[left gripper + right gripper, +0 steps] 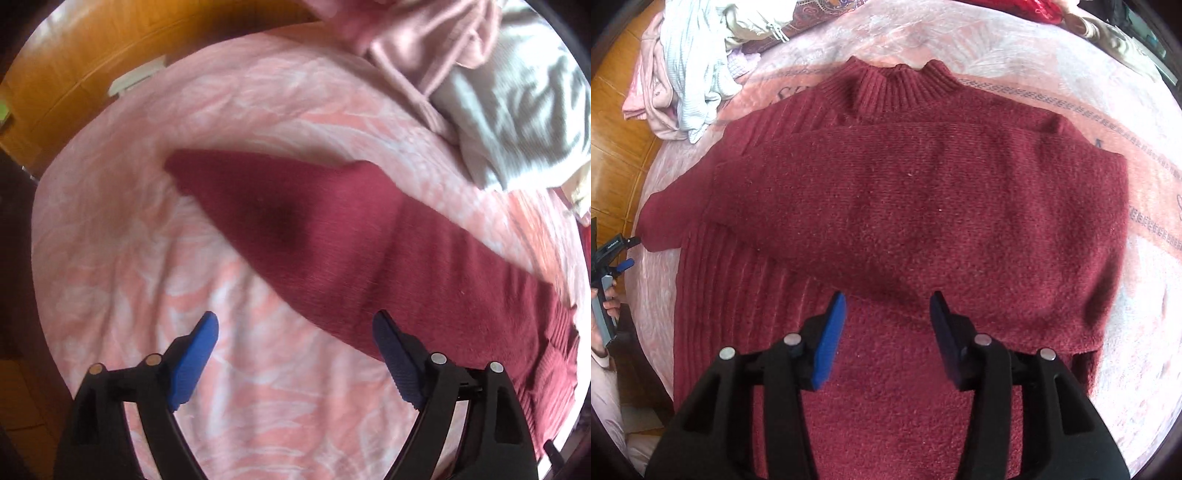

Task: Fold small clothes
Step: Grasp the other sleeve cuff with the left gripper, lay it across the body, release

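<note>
A dark red knit sweater lies flat on the pink patterned bedspread, collar at the far side. One sleeve is folded across its chest; the other sleeve sticks out to the left. My right gripper is open and empty, hovering over the sweater's lower body. In the left wrist view the outstretched sleeve lies diagonally across the bedspread. My left gripper is open and empty, just short of the sleeve. The left gripper also shows at the far left of the right wrist view.
A pile of other clothes, pink and white, lies at the bed's far side, and shows in the right wrist view at top left. Wooden floor lies beyond the bed edge. Red fabric sits at the top right.
</note>
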{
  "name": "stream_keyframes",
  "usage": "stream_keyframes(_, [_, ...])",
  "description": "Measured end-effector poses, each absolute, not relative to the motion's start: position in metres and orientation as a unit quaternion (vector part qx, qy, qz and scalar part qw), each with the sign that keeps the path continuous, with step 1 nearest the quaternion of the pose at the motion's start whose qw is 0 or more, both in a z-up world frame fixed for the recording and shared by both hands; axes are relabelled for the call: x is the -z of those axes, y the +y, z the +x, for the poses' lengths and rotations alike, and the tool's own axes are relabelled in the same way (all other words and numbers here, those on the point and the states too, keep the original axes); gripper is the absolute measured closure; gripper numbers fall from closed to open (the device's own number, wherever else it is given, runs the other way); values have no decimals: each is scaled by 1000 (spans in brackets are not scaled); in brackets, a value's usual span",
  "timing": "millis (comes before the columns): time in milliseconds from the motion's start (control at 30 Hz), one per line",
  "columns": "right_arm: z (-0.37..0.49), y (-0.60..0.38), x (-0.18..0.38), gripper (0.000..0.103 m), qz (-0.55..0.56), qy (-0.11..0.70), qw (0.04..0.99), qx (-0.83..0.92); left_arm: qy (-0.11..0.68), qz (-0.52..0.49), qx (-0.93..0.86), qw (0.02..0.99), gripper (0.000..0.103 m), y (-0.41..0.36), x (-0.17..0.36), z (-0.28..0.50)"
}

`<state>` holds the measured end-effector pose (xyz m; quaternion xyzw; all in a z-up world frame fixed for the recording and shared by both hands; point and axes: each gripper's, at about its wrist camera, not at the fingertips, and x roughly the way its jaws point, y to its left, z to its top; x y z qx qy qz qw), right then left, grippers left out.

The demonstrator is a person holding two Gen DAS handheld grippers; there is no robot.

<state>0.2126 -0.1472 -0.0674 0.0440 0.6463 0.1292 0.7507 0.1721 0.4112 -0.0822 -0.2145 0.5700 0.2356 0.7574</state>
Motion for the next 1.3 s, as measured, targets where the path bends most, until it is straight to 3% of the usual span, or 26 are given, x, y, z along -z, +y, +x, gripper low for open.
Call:
stream_keyframes(167, [218, -143, 78, 55, 51, 651, 747, -123, 534, -304, -229, 755, 18, 455, 100, 169])
stream_keyframes(333, [220, -140, 82, 53, 43, 650, 749, -126, 531, -308, -216, 759, 20, 462, 118, 184])
stream_keyframes(433, [220, -139, 82, 52, 41, 649, 748, -129, 531, -288, -222, 765, 38, 460, 120, 192])
stream_keyframes(500, [220, -139, 82, 52, 40, 649, 749, -130, 523, -284, -212, 775, 71, 458, 116, 194])
stream_keyframes(600, [219, -141, 82, 52, 43, 648, 749, -130, 509, -292, -200, 785, 86, 453, 109, 197])
stream_keyframes(967, [215, -160, 71, 51, 51, 639, 757, -125, 464, -254, -177, 830, 88, 398, 65, 211])
stream_keyframes(1300, [211, -187, 66, 50, 54, 632, 764, -119, 465, -164, -78, 866, 88, 271, 31, 230])
